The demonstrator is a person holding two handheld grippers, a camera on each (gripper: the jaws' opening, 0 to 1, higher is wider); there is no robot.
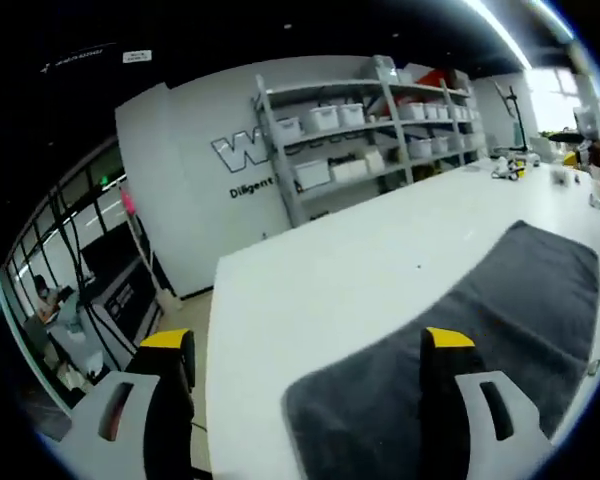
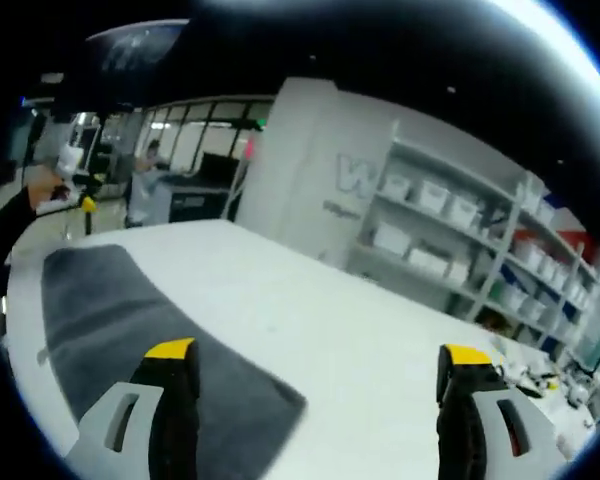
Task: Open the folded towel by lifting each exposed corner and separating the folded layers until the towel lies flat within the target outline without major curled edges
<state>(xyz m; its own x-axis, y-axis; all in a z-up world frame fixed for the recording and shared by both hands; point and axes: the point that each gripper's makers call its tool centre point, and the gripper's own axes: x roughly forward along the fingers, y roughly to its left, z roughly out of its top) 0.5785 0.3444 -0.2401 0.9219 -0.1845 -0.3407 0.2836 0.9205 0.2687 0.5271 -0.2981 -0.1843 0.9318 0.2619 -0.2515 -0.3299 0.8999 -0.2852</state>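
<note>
A dark grey towel [image 1: 450,330] lies flat on the white table [image 1: 330,270], its near rounded corner just ahead of my left gripper [image 1: 310,345]. That gripper hangs open above the table edge, nothing between its yellow-tipped fingers [image 1: 448,340]. In the right gripper view the same towel [image 2: 130,320] stretches from the lower middle to the left, with one corner near the centre bottom. My right gripper [image 2: 318,352] is open and empty above that corner. The left gripper [image 2: 80,205] shows small at the far left, held by a person's dark sleeve [image 2: 15,230].
Grey shelving with white bins [image 1: 370,130] stands against the wall behind the table. Small items [image 1: 510,168] sit at the table's far end. A glass-walled office area with a person [image 2: 150,185] lies beyond the table edge. Bare white tabletop [image 2: 360,340] spreads beside the towel.
</note>
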